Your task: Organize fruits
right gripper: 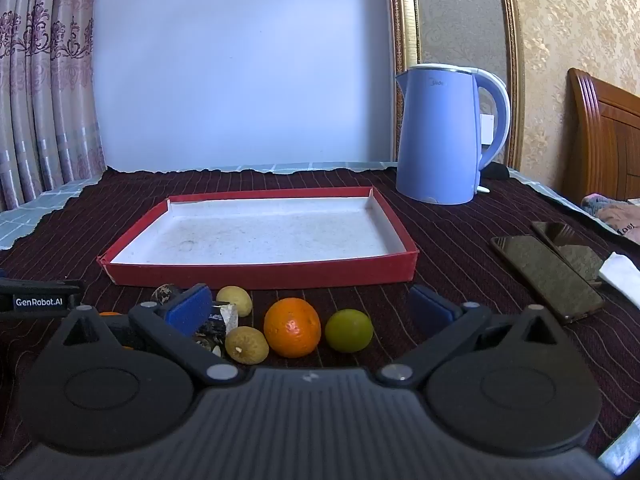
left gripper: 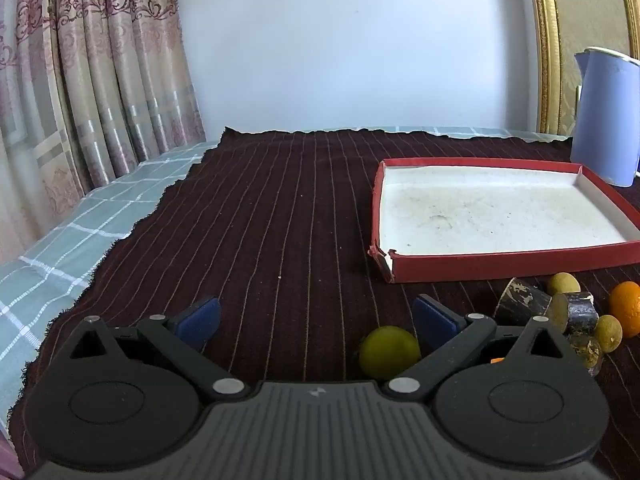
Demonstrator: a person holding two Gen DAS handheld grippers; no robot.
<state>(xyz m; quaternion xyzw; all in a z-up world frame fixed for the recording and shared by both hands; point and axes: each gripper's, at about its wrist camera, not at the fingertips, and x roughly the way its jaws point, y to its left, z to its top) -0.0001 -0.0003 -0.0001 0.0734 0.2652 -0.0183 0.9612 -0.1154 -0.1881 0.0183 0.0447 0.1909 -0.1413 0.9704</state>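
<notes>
Both tools gape wide, gripping nothing. Beside the left tool's (left gripper: 316,320) right finger lies a green citrus (left gripper: 389,351); between the right tool's (right gripper: 310,306) fingers sit an orange (right gripper: 292,327) and another green citrus (right gripper: 349,330), near the red tray (right gripper: 256,274) on the worktop.

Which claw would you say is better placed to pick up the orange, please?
The right claw: it is open with the orange sitting between its fingers, just before the red tray. The left claw sees it far off to its right.
</notes>
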